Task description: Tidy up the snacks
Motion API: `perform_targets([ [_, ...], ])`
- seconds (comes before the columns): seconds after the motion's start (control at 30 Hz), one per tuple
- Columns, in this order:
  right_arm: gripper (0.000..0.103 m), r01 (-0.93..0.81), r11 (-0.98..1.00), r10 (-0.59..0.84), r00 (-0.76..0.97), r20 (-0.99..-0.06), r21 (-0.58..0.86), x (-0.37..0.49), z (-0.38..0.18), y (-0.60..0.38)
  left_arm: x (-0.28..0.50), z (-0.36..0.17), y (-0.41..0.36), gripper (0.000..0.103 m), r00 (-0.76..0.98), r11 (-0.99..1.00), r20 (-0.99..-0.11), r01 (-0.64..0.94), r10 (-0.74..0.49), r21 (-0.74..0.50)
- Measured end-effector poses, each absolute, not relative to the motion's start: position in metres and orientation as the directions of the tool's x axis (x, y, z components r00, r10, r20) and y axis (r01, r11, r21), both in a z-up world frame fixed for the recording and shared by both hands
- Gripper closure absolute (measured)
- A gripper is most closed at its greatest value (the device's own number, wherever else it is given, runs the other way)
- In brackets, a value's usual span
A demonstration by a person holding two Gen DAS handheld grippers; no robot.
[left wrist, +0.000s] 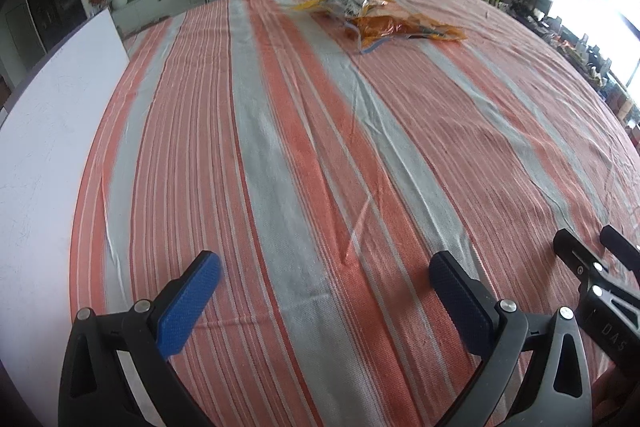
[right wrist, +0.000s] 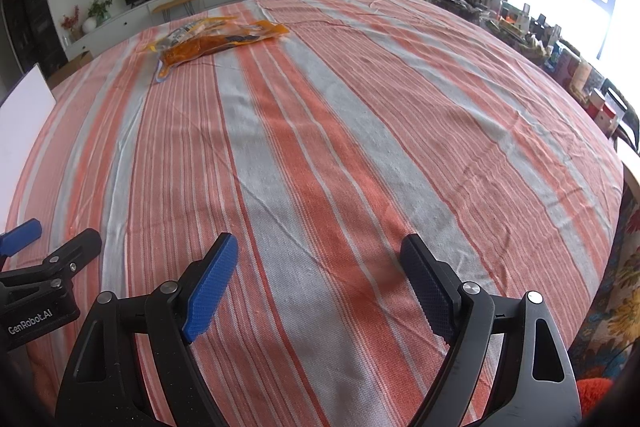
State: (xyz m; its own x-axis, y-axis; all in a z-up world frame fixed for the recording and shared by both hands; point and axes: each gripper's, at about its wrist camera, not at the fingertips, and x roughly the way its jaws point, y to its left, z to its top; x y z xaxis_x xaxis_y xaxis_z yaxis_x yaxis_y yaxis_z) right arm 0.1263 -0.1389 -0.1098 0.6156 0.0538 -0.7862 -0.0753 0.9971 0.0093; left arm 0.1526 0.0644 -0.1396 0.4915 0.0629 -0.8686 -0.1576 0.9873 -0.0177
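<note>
The left claw (left wrist: 324, 297) has 2 black arms with triangular cut-outs and round silver screws at the joints. 1 finger carries a bright blue ribbed pad (left wrist: 188, 303), the other a dark navy one. The right claw (right wrist: 318, 291) is built the same: black frame, silver screws, 1 blue pad and 1 dark pad. White lettering reads "GenRobot.AI" on the side of the left claw's body, seen from the right wrist.

Bare striped cloth (right wrist: 320, 147) before snack bags (right wrist: 216, 41)
</note>
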Motion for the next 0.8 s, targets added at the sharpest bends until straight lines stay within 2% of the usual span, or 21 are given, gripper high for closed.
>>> perform_targets([
  [0.13, 0.016, -0.077, 0.997, 0.055, 0.614, -0.787, 0.010, 0.127, -0.110, -0.138, 0.174, -0.106, 0.071, 0.000, 0.537, 0.968, -0.843, -0.188, -0.042, -0.168],
  [0.27, 0.016, -0.079, 0.997, 0.057, 0.613, -0.788, 0.011, 0.127, -0.110, -0.138, 0.226, -0.072, 0.073, 0.000, 0.569, 0.972, -0.820, -0.152, -0.063, -0.181],
  [0.4, 0.016, -0.079, 0.997, 0.057, 0.613, -0.788, 0.011, 0.127, -0.111, -0.138, 0.312, -0.056, 0.072, 0.000, 0.529, 0.995, -0.846, -0.041, -0.059, -0.095],
  [0.53, 0.015, -0.080, 0.997, 0.058, 0.612, -0.788, 0.011, 0.127, -0.111, -0.138, 0.387, -0.055, 0.070, 0.000, 0.534, 0.998, -0.845, 0.016, 0.041, 0.059],
  [0.7, 0.014, -0.084, 0.996, 0.061, 0.610, -0.790, 0.012, 0.127, -0.111, -0.138, 0.450, -0.085, 0.065, 0.000, 0.455, 0.986, -0.888, 0.104, 0.068, 0.129],
  [0.8, 0.013, -0.084, 0.996, 0.061, 0.610, -0.790, 0.012, 0.127, -0.111, -0.138, 0.475, -0.107, 0.070, 0.000, 0.417, 0.978, -0.899, 0.087, 0.134, 0.187],
])
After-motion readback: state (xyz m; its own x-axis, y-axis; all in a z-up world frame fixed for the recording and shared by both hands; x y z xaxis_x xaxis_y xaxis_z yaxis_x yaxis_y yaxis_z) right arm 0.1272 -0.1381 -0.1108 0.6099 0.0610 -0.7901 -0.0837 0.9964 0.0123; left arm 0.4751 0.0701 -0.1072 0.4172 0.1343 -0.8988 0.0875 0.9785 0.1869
